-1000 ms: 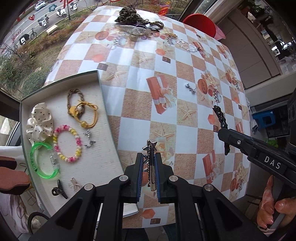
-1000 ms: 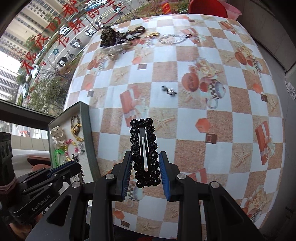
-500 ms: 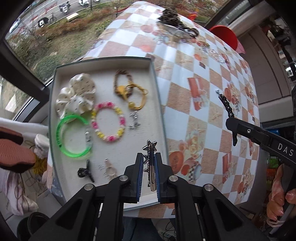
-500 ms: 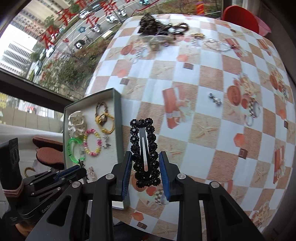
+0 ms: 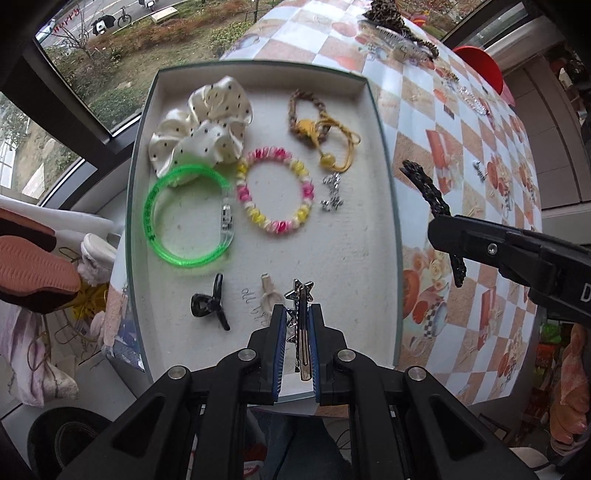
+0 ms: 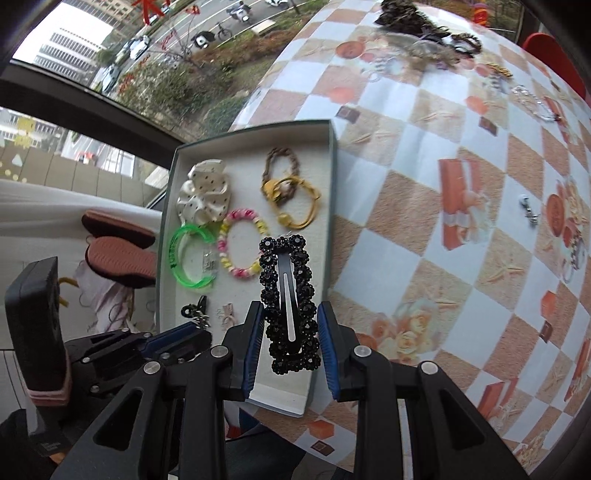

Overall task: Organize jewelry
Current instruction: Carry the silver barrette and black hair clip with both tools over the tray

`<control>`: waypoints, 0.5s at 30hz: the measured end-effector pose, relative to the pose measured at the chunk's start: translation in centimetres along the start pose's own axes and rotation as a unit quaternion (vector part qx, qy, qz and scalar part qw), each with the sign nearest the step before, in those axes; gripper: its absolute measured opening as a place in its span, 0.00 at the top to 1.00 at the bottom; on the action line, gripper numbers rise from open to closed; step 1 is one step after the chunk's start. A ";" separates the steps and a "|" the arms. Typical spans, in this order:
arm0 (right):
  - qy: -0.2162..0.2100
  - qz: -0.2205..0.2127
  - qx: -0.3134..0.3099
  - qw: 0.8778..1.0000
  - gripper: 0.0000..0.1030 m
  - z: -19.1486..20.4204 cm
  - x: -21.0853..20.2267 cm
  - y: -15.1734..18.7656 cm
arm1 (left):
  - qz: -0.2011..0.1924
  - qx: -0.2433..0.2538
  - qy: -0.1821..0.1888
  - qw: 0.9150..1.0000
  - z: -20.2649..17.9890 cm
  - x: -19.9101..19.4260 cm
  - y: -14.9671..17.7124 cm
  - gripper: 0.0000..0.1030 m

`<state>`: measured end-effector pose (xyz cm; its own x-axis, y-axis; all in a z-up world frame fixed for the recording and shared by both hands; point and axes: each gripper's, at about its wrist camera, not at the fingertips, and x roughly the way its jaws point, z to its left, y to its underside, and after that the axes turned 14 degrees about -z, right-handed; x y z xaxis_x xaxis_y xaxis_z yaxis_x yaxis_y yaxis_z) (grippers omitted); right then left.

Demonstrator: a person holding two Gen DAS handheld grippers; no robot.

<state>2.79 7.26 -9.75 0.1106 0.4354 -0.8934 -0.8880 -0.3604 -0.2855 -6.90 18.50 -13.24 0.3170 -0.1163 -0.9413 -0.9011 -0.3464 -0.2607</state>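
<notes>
My right gripper [image 6: 290, 332] pinches a black beaded hair clip [image 6: 289, 302] over the tray's [image 6: 331, 206] near end.

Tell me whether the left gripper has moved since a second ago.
Yes. The left gripper, shut on the star clip, has swung from above the checkered tablecloth to over the tray.

Table [image 6: 424, 206] covered by a checked cloth printed with starfish and gift boxes. Directly on it: a shallow tray [image 5: 384, 147] at the left edge nearest the window; a tangled heap of dark jewelry [image 6: 413, 22] at the far edge; a clear beaded bracelet [image 6: 535, 101] to the right of that heap; 1 small silver charm [image 6: 528, 208] lying apart near the right side
</notes>
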 end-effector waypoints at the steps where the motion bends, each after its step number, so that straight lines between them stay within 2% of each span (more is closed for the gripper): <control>1: -0.002 0.005 0.000 1.000 0.69 0.2 0.4 0.1 | 0.002 0.000 -0.002 1.000 0.1 0.3 0.2 0.85; 15: 0.001 0.061 0.010 0.998 0.69 1.2 5.5 1.5 | 0.015 -0.012 -0.014 1.000 1.3 3.1 1.9 0.85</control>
<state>1.52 10.07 -14.74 0.0023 0.3884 -0.9215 -0.9041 -0.3930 -0.1679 -8.01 18.74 -16.89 0.2809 -0.1004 -0.9545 -0.9026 -0.3657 -0.2272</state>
